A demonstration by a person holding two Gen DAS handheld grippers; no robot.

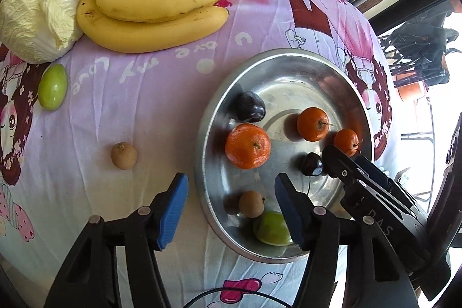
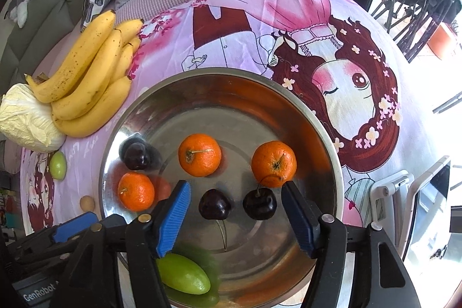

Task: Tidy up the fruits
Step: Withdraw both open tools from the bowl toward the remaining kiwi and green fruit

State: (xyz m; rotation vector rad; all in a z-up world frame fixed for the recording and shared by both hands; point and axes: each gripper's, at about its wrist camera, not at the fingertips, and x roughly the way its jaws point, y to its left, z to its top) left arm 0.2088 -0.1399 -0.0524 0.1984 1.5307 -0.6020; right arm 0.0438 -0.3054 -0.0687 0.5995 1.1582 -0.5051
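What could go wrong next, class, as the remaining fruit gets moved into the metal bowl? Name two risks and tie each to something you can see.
1. The two grippers crowd one side of the metal bowl: the right gripper hangs over the cherries, the left gripper straddles the rim, and they could collide.
2. The brown longan and green jujube on the cloth are round and could roll away if nudged.

On the cloth sits the metal bowl. Inside it, three oranges lie across the middle, two cherries nearer, and one more cherry at the far left. A green fruit rests at the near rim. Left of the bowl lie the bananas, and the cabbage is touching them. A second green fruit and a longan lie out on the cloth, left of the bowl.
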